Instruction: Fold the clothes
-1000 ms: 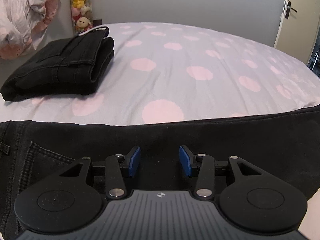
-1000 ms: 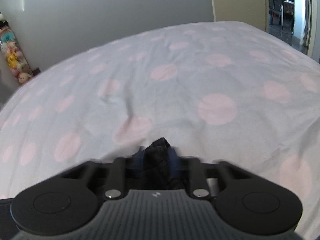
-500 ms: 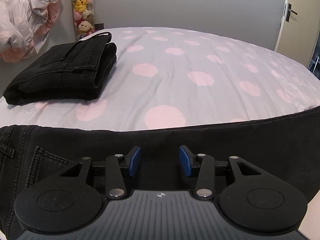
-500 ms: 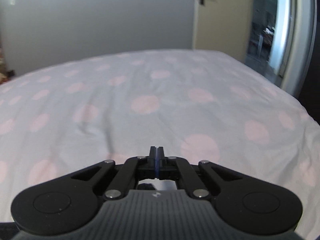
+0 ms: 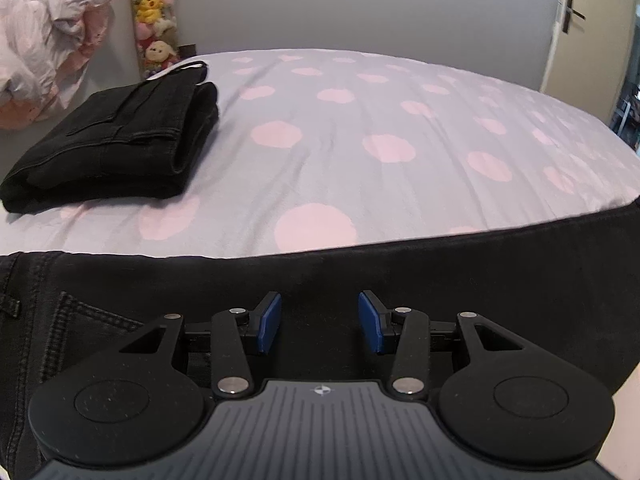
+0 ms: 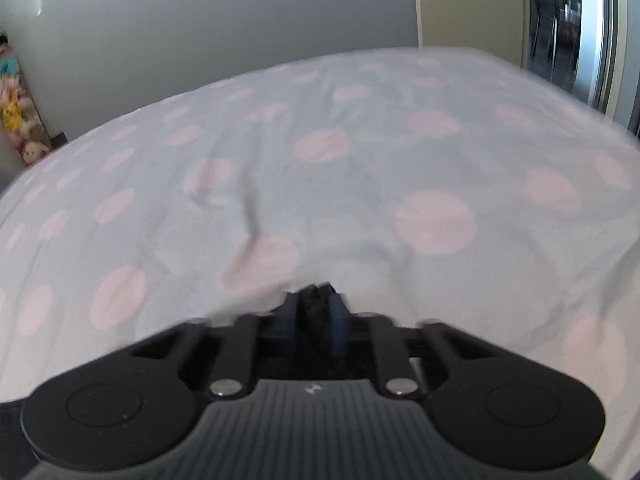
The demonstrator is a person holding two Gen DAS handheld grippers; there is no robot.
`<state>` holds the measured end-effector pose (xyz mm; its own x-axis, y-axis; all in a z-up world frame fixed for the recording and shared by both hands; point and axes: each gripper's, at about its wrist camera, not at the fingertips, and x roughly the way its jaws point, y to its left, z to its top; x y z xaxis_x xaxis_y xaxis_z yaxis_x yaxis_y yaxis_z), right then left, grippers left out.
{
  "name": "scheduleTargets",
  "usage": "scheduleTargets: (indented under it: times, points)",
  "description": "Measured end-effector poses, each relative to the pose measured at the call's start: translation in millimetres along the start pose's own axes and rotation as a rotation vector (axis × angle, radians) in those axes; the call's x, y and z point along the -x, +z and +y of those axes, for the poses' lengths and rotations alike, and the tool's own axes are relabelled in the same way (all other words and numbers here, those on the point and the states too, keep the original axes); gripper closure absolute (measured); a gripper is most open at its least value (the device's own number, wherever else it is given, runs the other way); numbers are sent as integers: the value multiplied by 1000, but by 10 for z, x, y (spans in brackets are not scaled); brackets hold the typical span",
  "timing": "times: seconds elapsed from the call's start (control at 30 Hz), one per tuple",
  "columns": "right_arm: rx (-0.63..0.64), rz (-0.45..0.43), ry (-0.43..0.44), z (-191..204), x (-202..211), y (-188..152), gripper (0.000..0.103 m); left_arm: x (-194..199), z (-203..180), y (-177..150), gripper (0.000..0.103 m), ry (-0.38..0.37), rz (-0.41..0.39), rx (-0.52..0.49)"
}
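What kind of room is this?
Most likely a bedroom: a bed with a pink-dotted sheet, a hanging column of plush toys, and folded black jeans on the bed.

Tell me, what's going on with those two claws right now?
Left gripper open above the unfolded black jeans. Right gripper pinching dark cloth, jaws just reopened slightly. Folded jeans aside.

**Soft daylight, one sharp view, one smeared**

The left wrist view is crisp and evenly lit, with daylight at the far left; the folded black denim trousers (image 5: 116, 140) cast a faint shadow on the pink-spotted lilac bedsheet (image 5: 360, 152). The right wrist view is motion-blurred throughout, brightest at the far-right glass doorway (image 6: 568, 28). Fisheye bends both frames' edges, darkening the corners.
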<state>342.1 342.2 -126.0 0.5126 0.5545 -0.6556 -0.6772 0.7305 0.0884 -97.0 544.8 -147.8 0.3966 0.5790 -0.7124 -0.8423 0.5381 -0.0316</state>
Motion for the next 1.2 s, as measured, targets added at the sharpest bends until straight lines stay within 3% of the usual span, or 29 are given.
scheduleTargets:
  times: [0.1,0.27,0.33,0.37,0.4,0.5,0.6,0.73,1.0,1.13,1.2]
  points:
    - [74,-70,-31,170,58,139,92,-43,30,-6,52,-12,13,28]
    - [111,-5,-98,246,-233,133,90,-71,-50,-19,54,-21,21,-21]
    - [100,10,-128,212,-279,80,83,-45,-87,-2,54,-29,7,-31]
    - [92,15,-143,194,-285,61,72,-28,-111,2,54,-40,2,-36]
    - [73,3,-155,167,-212,73,68,-8,-139,2,54,-54,-2,-43]
    - [38,-39,-165,126,76,91,69,57,-257,-6,59,-100,-11,-71]
    - [29,-49,-86,214,495,8,70,194,-406,-61,61,-171,-12,-86]
    - [39,3,76,505,1005,-345,70,428,-577,-175,61,-244,-22,-103]
    - [137,13,340,1598,1728,-1336,70,636,-747,-519,68,-283,9,-132]
    - [198,-66,368,1956,1791,-1788,70,578,-795,-697,68,-284,42,-162]
    - [293,-52,338,2039,1687,-1920,70,480,-784,-767,68,-281,78,-176]
